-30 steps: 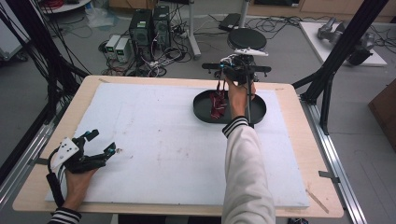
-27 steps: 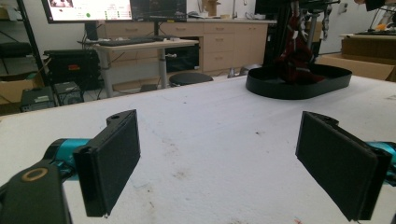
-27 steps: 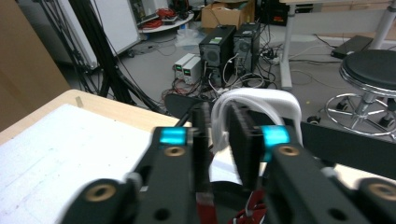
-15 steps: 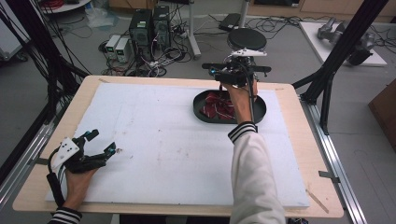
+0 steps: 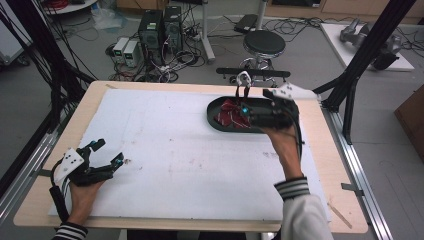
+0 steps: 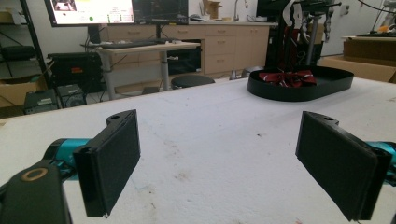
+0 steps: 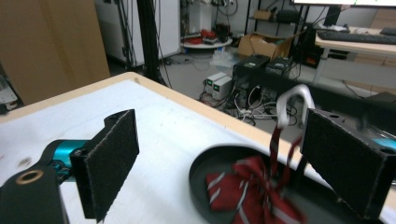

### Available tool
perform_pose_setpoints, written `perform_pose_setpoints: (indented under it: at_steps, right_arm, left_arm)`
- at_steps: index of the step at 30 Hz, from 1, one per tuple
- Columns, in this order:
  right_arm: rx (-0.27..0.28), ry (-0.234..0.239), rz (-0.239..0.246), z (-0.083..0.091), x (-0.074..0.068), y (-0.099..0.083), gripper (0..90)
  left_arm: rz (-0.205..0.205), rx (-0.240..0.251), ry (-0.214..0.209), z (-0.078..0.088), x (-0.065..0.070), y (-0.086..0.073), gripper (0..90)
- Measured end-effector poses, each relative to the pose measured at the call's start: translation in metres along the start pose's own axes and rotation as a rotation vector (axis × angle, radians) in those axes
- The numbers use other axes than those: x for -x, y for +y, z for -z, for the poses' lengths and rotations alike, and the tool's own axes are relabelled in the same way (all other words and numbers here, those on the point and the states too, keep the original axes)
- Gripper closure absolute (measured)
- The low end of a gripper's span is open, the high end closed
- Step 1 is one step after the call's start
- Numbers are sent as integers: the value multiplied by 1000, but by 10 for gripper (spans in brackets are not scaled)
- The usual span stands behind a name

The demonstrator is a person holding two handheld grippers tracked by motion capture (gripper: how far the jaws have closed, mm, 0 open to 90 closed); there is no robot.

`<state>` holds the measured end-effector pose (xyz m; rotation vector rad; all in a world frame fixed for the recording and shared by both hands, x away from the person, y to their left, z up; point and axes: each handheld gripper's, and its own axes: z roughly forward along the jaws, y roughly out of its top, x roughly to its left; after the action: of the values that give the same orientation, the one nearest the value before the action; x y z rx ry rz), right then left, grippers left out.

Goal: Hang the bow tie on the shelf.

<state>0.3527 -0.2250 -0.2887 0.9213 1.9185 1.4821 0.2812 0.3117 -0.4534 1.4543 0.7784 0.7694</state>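
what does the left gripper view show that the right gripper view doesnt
The left gripper view alone has the monitor, the desk with drawers and the whole far rim of the black tray seen low across the table. The right gripper view alone has the white hook up close, computer towers on the floor and the table's wooden edge. Both share the red striped bow in the tray, the white table top and open black jaws.

Bow [image 5: 231, 113] in tray [image 5: 215, 120], table [image 5: 165, 150] far right; left tongs [image 5: 109, 154] near-left corner.
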Motion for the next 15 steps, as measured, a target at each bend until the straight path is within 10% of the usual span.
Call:
perform_pose_setpoints:
  at_steps: [7, 15]
  right_arm:
    - [122, -77, -1, 50, -18, -83, 105]
    - [159, -140, -36, 57, -28, -163, 105]
  left_arm:
    - [-2, 8, -1, 1, 0, 0, 141]
    - [-3, 17, 2, 2, 1, 0, 141]
